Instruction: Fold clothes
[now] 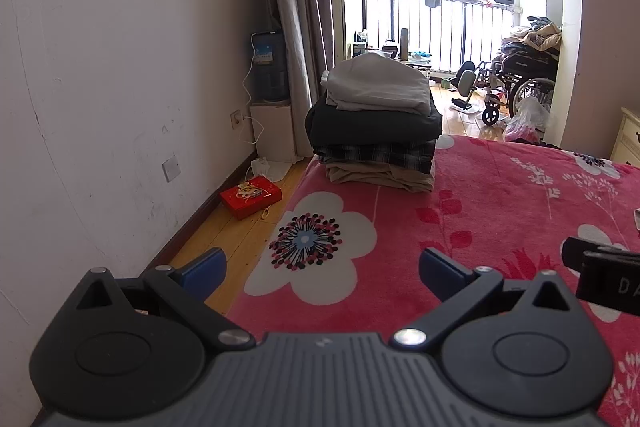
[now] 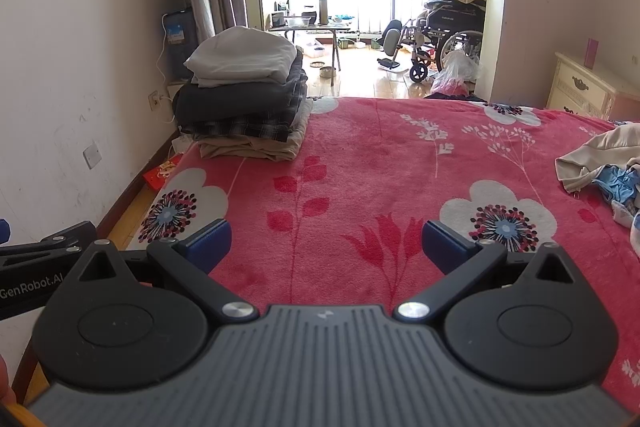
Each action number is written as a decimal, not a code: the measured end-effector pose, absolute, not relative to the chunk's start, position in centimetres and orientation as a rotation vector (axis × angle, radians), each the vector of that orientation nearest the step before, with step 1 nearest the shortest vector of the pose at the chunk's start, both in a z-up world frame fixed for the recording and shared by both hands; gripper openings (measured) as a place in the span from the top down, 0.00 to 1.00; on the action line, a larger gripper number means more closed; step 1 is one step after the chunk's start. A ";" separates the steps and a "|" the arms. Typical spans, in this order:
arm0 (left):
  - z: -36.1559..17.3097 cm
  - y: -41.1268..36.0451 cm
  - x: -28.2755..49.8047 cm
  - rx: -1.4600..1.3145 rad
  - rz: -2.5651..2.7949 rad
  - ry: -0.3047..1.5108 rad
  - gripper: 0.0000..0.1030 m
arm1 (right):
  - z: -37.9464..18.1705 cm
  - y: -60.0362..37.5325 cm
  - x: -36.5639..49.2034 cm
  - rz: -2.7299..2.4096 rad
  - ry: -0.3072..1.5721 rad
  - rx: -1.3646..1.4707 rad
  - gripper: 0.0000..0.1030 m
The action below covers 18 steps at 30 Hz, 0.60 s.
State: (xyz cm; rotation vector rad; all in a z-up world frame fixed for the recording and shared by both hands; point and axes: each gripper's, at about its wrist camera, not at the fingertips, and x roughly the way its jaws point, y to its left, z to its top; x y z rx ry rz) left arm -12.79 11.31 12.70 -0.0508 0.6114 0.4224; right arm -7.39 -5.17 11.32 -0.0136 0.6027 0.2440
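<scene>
Both grippers hang low over the near end of the bed, each with its jaws spread wide and nothing between the blue pads. Seen from its own camera, the left gripper (image 1: 322, 269) sits above the bed's left edge, over a white flower printed on the red floral blanket (image 1: 500, 195); the right gripper (image 2: 326, 241) is over the middle of the blanket, above a red leaf pattern. Each gripper shows at the margin of the other's view, so the two are side by side and apart.

At the far left corner of the bed stands a stack of folded clothes (image 1: 376, 123): a pale grey garment on top, a dark one beneath it, then a plaid piece, then a beige one at the bottom touching the blanket. On the right side of the bed, well apart from the stack, lies a loose heap of unfolded clothes (image 2: 600, 163), cream and blue, crumpled.

On the wooden floor between bed and wall lies a red box (image 1: 251, 197). Further along the wall a water dispenser (image 1: 270, 67) stands beside grey curtains. Beyond the bed's foot, near the bright window, are a wheelchair (image 2: 448, 39) and a small folding table (image 2: 310, 27) carrying bottles and containers. A cream dresser (image 2: 588, 87) stands on the right.
</scene>
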 end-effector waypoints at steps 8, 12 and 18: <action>12.7 11.3 -12.8 -0.052 0.424 0.611 0.00 | 11.4 -5.0 -7.4 0.244 0.604 -0.016 0.01; 12.7 11.4 -12.9 -0.050 0.423 0.613 0.00 | 11.4 -5.0 -7.4 0.246 0.604 -0.018 0.01; 12.8 11.3 -12.9 -0.052 0.425 0.613 0.00 | 11.3 -5.0 -7.4 0.246 0.606 -0.018 0.01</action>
